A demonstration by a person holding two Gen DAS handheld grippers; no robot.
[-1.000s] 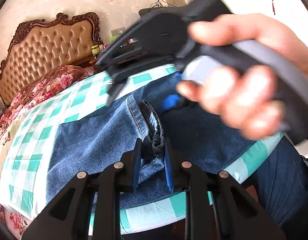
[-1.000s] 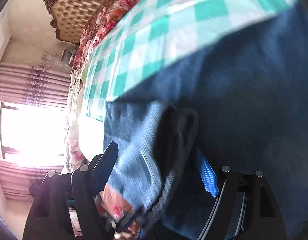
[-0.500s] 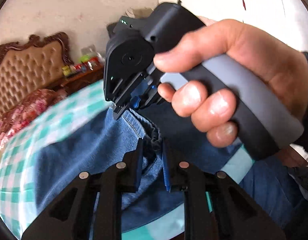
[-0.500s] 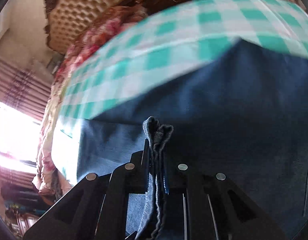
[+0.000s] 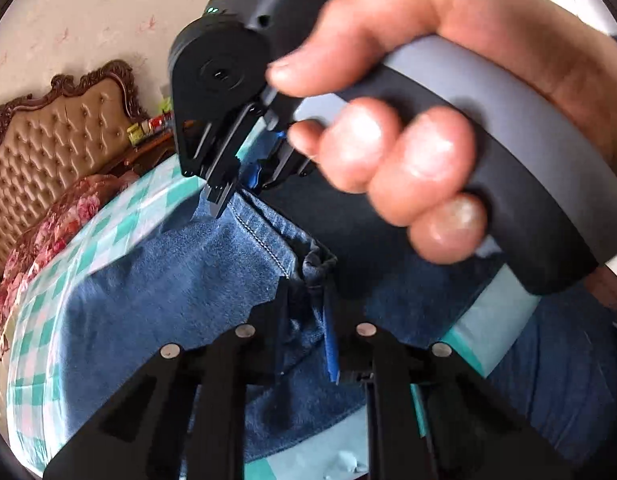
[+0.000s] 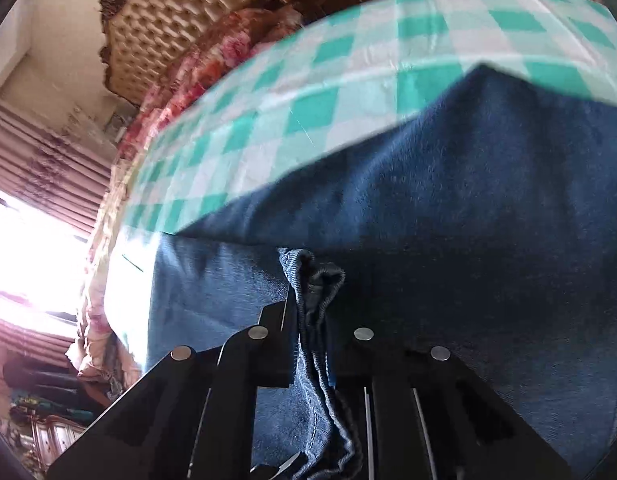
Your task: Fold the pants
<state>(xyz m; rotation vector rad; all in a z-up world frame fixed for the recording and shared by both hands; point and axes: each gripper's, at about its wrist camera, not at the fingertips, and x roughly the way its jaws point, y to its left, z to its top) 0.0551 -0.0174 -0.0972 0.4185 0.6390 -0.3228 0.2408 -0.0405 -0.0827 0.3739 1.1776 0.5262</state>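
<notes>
Blue denim pants [image 5: 168, 280] lie spread on a green-and-white checked cloth [image 5: 108, 224]. My left gripper [image 5: 308, 292] is closing its jaws, and the pads press on a bunched fold of the pants' edge. Just beyond it a hand [image 5: 408, 152] holds my right gripper [image 5: 244, 188], tips down on the same seam. In the right wrist view my right gripper [image 6: 312, 300] is also closing, its pads pinching a folded hem of the pants [image 6: 468, 200] that sticks up between them. The checked cloth [image 6: 308, 92] shows beyond the denim.
A tufted tan headboard [image 5: 48, 140] and floral bedding [image 5: 60, 224] lie at the far left. Small items stand on a dark nightstand [image 5: 148, 132]. A bright curtained window [image 6: 28, 248] is at the left of the right wrist view. The cloth's near edge [image 5: 488, 320] drops off.
My right gripper has swung in close in front of the left one and shut on the hem; a second ago its jaws were wide apart. The left gripper kept its fold and shifted sideways.
</notes>
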